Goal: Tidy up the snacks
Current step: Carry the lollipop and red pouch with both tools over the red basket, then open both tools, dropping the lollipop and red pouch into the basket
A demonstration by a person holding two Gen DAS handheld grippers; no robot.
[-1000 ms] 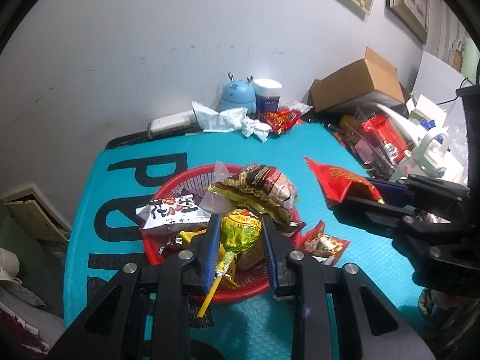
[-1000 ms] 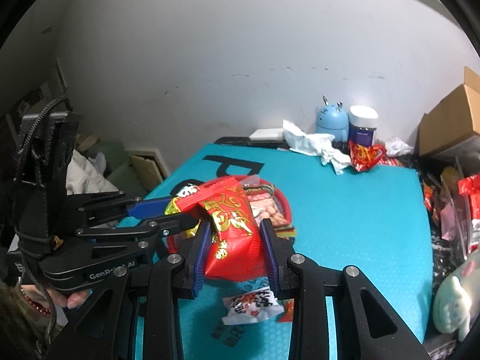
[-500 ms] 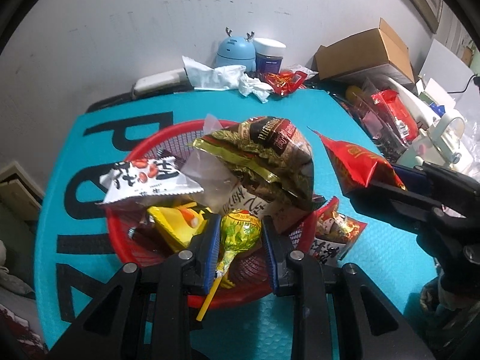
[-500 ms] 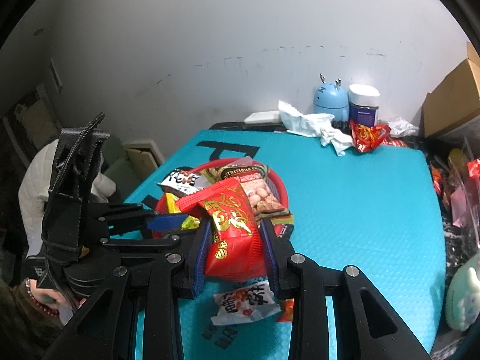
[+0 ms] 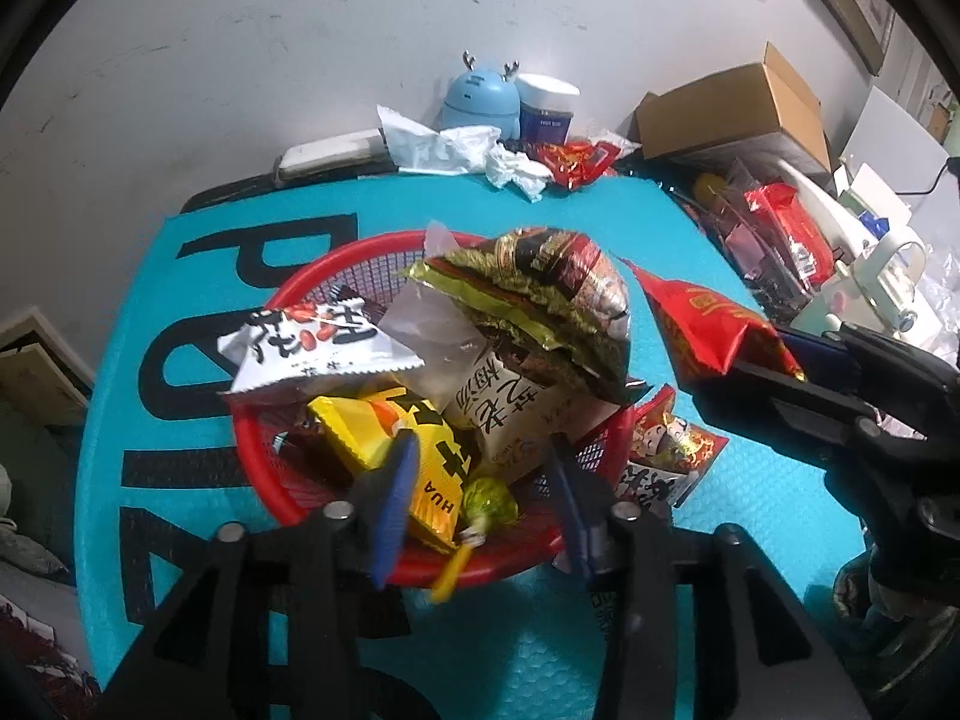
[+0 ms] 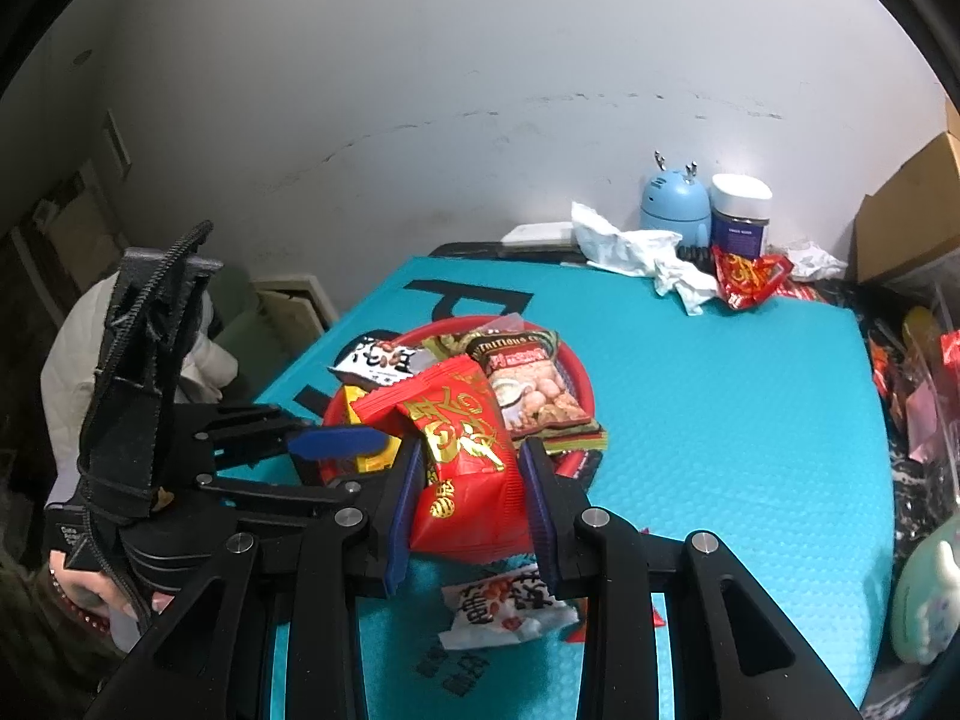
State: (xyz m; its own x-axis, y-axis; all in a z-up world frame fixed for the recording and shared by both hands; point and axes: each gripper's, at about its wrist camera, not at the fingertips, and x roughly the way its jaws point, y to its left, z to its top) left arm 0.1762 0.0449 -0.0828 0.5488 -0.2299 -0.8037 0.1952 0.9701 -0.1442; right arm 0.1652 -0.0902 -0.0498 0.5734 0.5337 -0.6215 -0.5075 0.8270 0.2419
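Left wrist view: red basket [image 5: 273,468] on teal mat [image 5: 660,234], heaped with snacks. Right gripper [image 6: 471,501] clamps red packet [image 6: 465,450], just right of the basket rim. Left gripper [image 5: 480,480] gapes, empty; lollipop [image 5: 489,501] lies between its fingers, stick pointing back toward it.

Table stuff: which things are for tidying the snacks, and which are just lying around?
For the job:
red basket
lollipop
red packet
white packet
left hand-held gripper, open
right hand-held gripper, shut on the red packet

Just lying about:
blue gadget
jar
tissues
box
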